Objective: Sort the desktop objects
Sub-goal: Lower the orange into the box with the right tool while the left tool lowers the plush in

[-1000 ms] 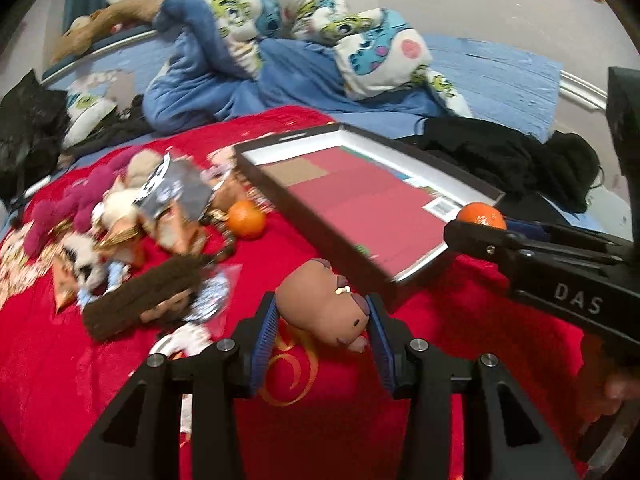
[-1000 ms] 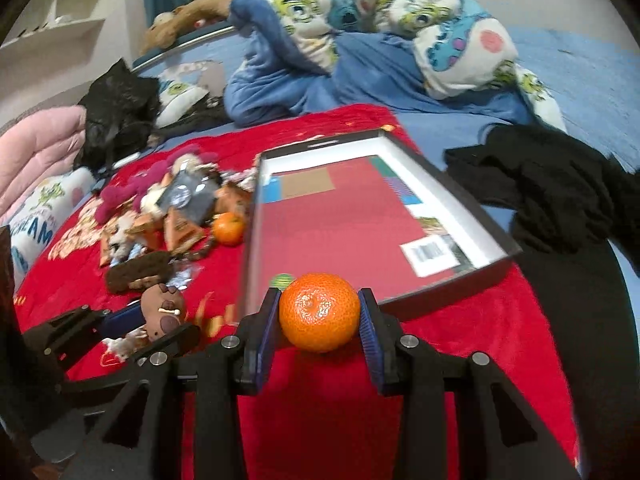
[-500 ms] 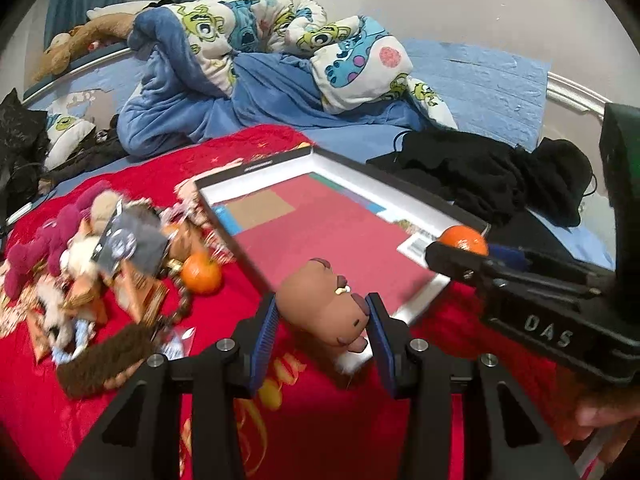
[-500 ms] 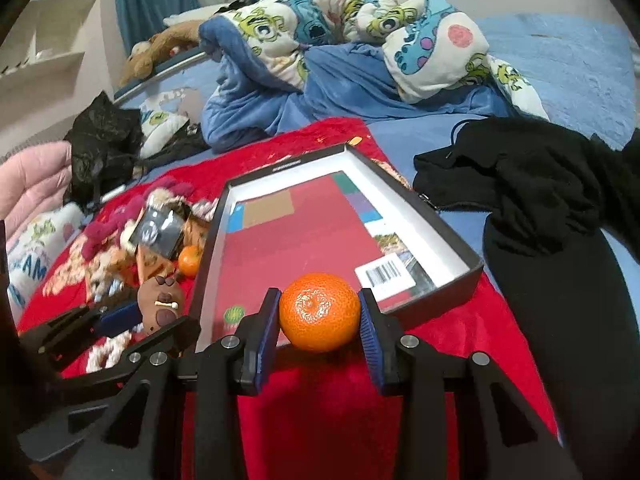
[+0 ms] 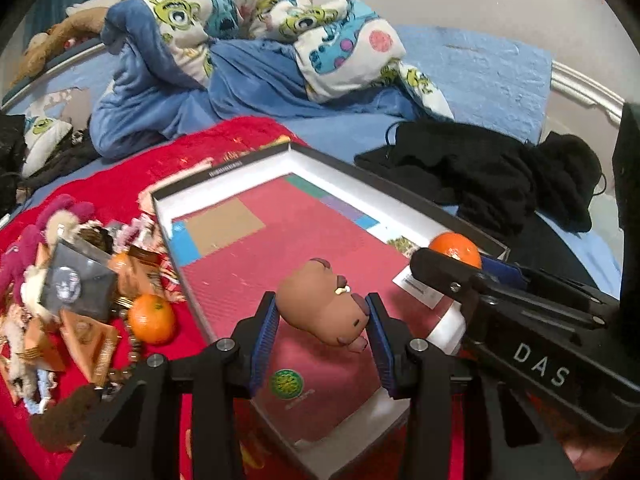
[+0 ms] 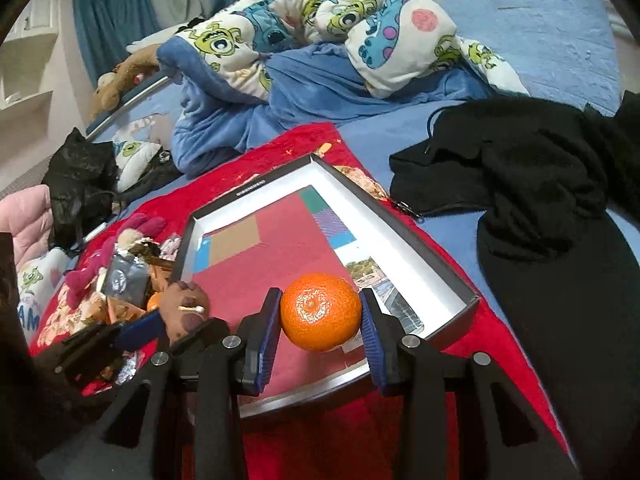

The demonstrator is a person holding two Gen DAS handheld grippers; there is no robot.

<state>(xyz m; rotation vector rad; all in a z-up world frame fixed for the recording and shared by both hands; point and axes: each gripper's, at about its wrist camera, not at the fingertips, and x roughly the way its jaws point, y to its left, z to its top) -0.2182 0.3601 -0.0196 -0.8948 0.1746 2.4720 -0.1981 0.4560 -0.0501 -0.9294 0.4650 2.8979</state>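
Note:
My left gripper (image 5: 323, 320) is shut on a brown toy animal (image 5: 324, 306) and holds it over the near part of a shallow black box (image 5: 224, 170) with a red floor. My right gripper (image 6: 320, 314) is shut on an orange tangerine (image 6: 320, 310), held over the box (image 6: 400, 220) near its front right corner. In the left wrist view that tangerine (image 5: 454, 248) peeks above the right gripper's black body. In the right wrist view the toy (image 6: 184, 306) shows at lower left, between the left gripper's blue pads. A second tangerine (image 5: 152, 318) lies on the red cloth (image 5: 80, 376) left of the box.
A heap of small toys, packets and a dark pouch (image 5: 76, 280) lies left of the box. Black clothing (image 6: 540, 208) is spread to the right on the blue bed. A rumpled cartoon-print blanket (image 5: 240, 40) sits behind. A black bag (image 6: 80, 184) rests at far left.
Both grippers have moved forward with their loads, from over the red cloth in front of the box to over the box's floor. Grips are unchanged.

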